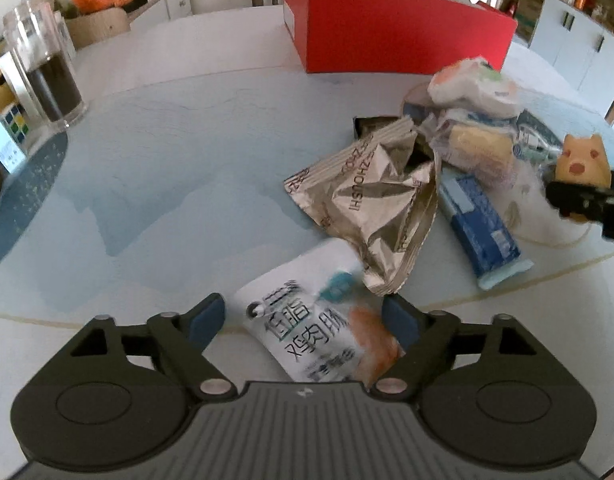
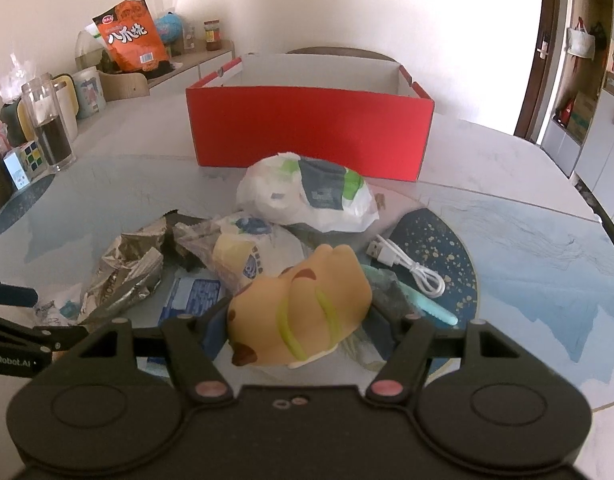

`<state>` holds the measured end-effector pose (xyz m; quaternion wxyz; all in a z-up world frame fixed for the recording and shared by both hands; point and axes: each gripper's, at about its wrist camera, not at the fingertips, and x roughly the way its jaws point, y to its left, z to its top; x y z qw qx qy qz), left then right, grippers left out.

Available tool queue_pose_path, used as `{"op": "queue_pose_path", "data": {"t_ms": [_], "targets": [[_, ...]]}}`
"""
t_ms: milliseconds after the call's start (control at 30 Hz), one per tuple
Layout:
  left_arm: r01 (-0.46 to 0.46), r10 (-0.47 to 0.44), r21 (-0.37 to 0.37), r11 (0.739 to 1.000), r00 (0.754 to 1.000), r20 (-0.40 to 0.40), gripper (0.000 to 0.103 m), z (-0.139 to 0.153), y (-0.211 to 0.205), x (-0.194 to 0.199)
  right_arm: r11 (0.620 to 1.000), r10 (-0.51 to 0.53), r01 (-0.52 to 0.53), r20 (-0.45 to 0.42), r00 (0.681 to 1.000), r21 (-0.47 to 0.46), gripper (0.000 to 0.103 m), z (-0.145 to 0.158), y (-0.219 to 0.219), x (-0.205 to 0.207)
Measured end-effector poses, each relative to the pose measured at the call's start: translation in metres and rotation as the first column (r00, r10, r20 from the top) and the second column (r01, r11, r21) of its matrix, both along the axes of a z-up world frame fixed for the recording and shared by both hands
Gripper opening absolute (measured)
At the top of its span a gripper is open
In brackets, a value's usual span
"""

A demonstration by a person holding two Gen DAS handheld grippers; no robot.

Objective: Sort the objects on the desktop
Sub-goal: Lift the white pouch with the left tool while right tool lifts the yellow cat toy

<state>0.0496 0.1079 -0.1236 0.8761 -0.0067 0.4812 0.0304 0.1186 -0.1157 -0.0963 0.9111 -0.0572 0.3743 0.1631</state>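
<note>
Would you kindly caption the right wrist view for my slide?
Right gripper holding a yellow toy above wrappers, a white cable and a red box.

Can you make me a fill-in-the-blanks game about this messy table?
1. The big open box at the back of the table is coloured ____.
2. The right gripper is closed around a yellow toy ____.
3. The USB cable lying right of the toy is coloured ____.
4. Between the left gripper's open jaws lies a white snack ____.

Missing words: red; animal; white; packet
</note>
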Motion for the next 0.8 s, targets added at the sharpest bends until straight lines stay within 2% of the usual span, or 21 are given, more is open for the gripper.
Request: {"op": "queue_pose_path", "data": {"t_ms": [233, 300, 367, 433, 533, 633, 800], "targets": [[0.012, -0.012, 0.001, 1.0, 1.0, 0.02, 0.086, -0.001, -0.006, -0.014, 1.0, -0.003, 0.003, -0.006, 1.0, 0.0, 0.069, -0.003, -0.001, -0.003], [0.015, -0.015, 0.001, 1.0, 0.999, 0.031, 0.079, 0.001, -0.009, -0.018, 1.0, -0.003, 0.003, -0.007, 1.0, 0.0, 0.069, -0.003, -0.001, -0.004], [0.022, -0.022, 0.002, 1.0, 0.999, 0.045, 0.057, 0.004, -0.011, -0.018, 1.0, -0.001, 0.001, -0.006, 1.0, -0.002, 0.069, -0.004, -0.002, -0.005], [0.023, -0.023, 0.004, 1.0, 0.998, 0.052, 0.052, 0.006, -0.013, -0.018, 1.0, -0.001, 0.001, -0.005, 1.0, -0.003, 0.069, -0.005, -0.002, -0.007], [0.011, -0.01, -0.008, 1.0, 0.997, 0.081, 0.031, 0.01, -0.012, -0.02, 1.0, 0.002, -0.002, -0.005, 1.0, -0.003, 0.069, -0.005, -0.002, -0.009], [0.004, -0.003, -0.011, 1.0, 0.996, 0.092, 0.025, 0.012, -0.012, -0.02, 1.0, 0.01, -0.01, 0.001, 1.0, -0.005, 0.069, -0.004, -0.002, -0.013], [-0.015, 0.014, 0.007, 1.0, 0.995, 0.096, 0.024, 0.013, -0.015, -0.02, 1.0, 0.024, -0.024, 0.009, 1.0, 0.0, 0.069, 0.0, -0.002, -0.018]]}}
